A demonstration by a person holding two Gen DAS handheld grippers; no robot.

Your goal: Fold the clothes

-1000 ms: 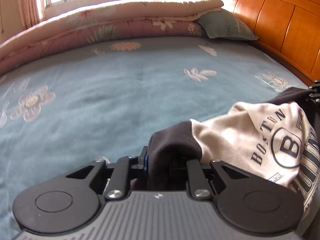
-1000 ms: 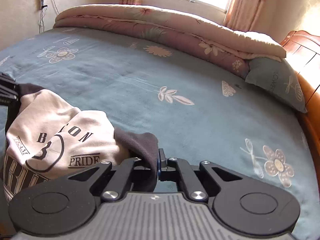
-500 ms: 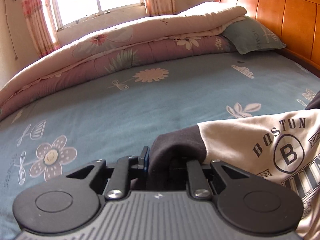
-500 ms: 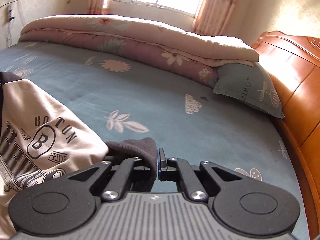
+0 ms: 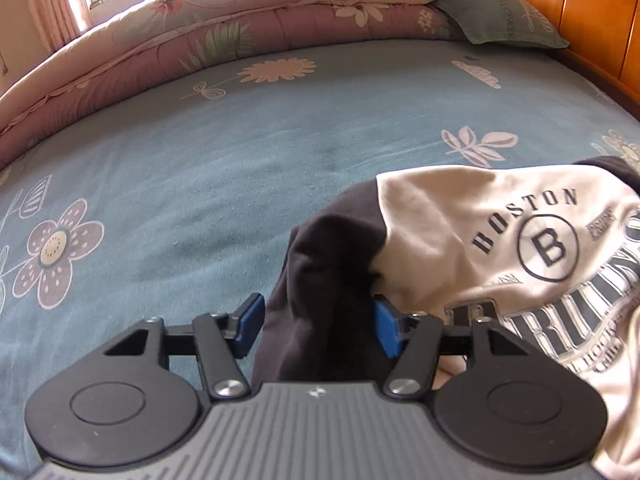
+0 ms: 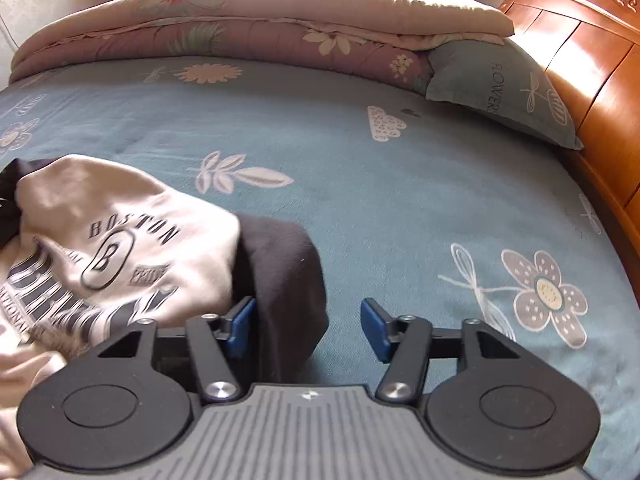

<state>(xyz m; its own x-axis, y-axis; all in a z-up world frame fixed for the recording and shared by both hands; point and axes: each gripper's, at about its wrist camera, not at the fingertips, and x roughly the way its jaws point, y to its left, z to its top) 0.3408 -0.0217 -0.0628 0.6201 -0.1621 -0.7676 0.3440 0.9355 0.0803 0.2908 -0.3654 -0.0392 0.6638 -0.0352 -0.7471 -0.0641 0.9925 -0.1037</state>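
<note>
I've just been opening both jaws: my left gripper (image 5: 318, 326) and right gripper (image 6: 308, 326) stand apart, each with a dark sleeve of the Boston sweatshirt (image 5: 500, 240) loose between them. The sweatshirt seems to lie on the blue floral bedsheet (image 5: 200, 184), well short of the folded quilt (image 5: 240, 20).

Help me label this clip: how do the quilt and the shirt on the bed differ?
The folded quilt is pink with a flower print; the shirt is cream with dark sleeves and BOSTON lettering. The quilt lies neatly folded along the far side of the bed; the shirt lies rumpled on the near side. Nothing touches the quilt; the shirt's dark sleeves sit between the open jaws of the left gripper and right gripper, which have just opened. Both rest on the blue sheet.
</note>
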